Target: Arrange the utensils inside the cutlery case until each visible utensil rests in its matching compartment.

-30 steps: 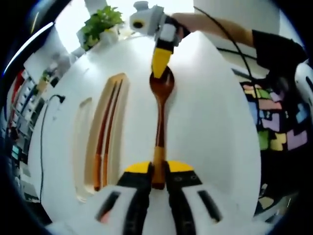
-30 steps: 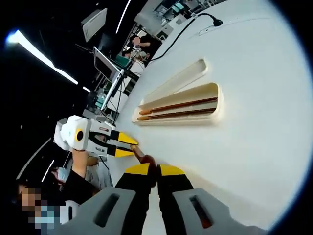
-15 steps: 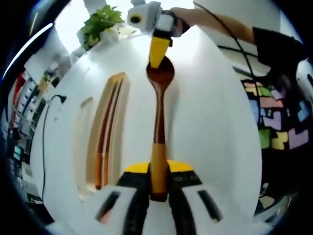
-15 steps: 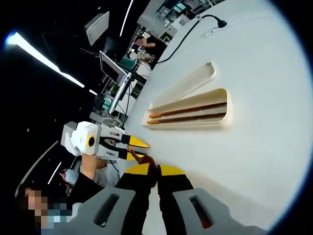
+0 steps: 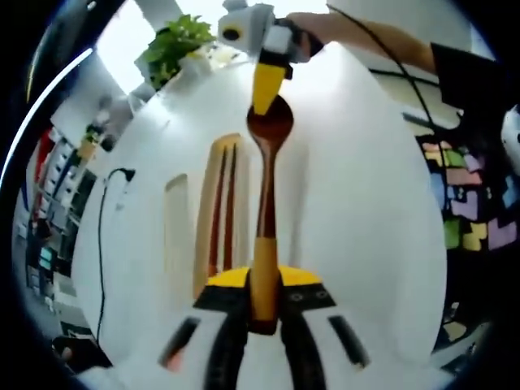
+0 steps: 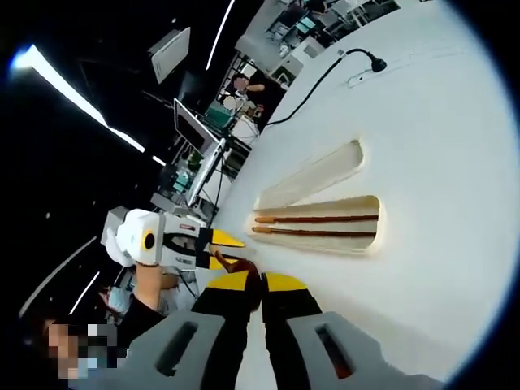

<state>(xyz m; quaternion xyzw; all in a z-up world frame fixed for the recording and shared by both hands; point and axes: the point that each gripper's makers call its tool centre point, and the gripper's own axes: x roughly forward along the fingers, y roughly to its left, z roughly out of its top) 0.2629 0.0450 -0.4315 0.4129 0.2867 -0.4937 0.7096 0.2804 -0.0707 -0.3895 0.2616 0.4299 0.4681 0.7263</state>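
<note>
A wooden spoon [image 5: 266, 203] hangs lengthwise over the white table. My left gripper [image 5: 264, 280] is shut on the spoon's pale handle end. The yellow tips of my right gripper [image 5: 266, 85] pinch the spoon's dark bowl [image 5: 270, 128]. In the right gripper view my right gripper [image 6: 260, 283] is shut on the spoon [image 6: 244, 266], and the left gripper [image 6: 226, 250] faces it closely. The cream cutlery case [image 5: 203, 244] lies just left of the spoon, with two chopsticks [image 5: 223, 211] in its wide slot. The narrow slot [image 5: 175, 227] beside it holds nothing. The same case [image 6: 370, 244] holds the chopsticks [image 6: 317, 226].
A potted plant [image 5: 175, 45] stands at the table's far edge. A black cable [image 5: 106, 203] runs along the left side of the table [image 5: 366, 203]. A person's arm [image 5: 366, 32] reaches in from the right. Monitors and desks [image 6: 191, 130] lie beyond the table.
The spoon's handle has slid deeper between the left jaws. Both views have shifted, so the case now appears closer to the spoon. The right gripper still pinches the bowl.
</note>
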